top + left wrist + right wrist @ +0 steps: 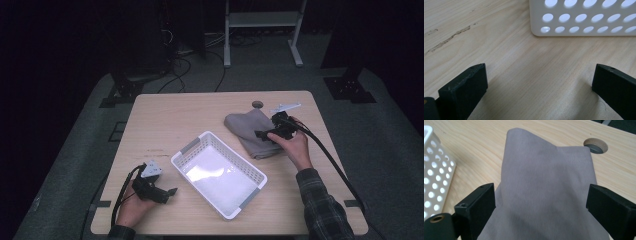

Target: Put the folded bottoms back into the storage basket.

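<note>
We found the left gripper (170,192) resting low on the wooden table (165,115), at about eight o'clock from the table's centre, held in the person's left hand (134,207). In the left gripper view its jaws stood spread wide, with nothing but bare wood grain between them. The near corner of the white perforated basket (584,17) lay just ahead, apart from the jaws.

The basket sat at the table's middle, turned on a diagonal, and we noted grey patches at its corners.

At about two o'clock from the basket lay a folded grey cloth (250,131), flat on the table. A round cable hole (257,104) lay just beyond it, at twelve o'clock from the cloth. The right gripper (260,134) was over the cloth's right part, gripped by the right hand (295,147). In the right gripper view the jaws were parted wide, one on each side of the cloth (546,185), not pinching it.
</note>
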A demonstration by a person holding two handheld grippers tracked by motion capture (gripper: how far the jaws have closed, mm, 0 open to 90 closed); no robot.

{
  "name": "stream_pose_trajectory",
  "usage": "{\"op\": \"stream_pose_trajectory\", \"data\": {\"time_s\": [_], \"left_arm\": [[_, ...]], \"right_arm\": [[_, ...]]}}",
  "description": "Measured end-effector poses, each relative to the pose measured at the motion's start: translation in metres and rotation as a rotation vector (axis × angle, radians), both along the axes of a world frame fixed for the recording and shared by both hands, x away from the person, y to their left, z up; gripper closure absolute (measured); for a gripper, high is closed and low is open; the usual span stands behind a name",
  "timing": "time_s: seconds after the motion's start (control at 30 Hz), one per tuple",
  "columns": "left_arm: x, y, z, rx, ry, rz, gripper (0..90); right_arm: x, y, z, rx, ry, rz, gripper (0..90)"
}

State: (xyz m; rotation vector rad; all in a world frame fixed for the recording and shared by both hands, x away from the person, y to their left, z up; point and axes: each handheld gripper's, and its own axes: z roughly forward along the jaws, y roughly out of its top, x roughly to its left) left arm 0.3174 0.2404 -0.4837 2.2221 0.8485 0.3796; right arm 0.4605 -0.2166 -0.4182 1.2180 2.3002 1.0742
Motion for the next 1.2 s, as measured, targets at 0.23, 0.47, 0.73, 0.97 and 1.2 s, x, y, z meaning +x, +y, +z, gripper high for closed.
{"op": "stream_pose_trajectory", "data": {"time_s": [0.23, 0.47, 0.73, 0.97, 1.2], "left_arm": [[0.000, 0.000, 0.000, 0.000, 0.000, 0.000, 0.0], [0.000, 0.000, 0.000, 0.000, 0.000, 0.000, 0.0], [0.000, 0.000, 0.000, 0.000, 0.000, 0.000, 0.0], [0.000, 0.000, 0.000, 0.000, 0.000, 0.000, 0.0], [0.000, 0.000, 0.000, 0.000, 0.000, 0.000, 0.0]], "right_arm": [[0.011, 0.008, -0.003, -0.002, 0.001, 0.020, 7.8], [0.022, 0.017, -0.012, -0.020, 0.016, 0.043, 7.8], [0.030, 0.023, -0.025, -0.019, 0.024, 0.056, 7.8], [0.035, 0.028, -0.039, -0.049, 0.038, 0.073, 7.7], [0.036, 0.034, -0.051, -0.107, 0.050, 0.082, 3.7]]}}
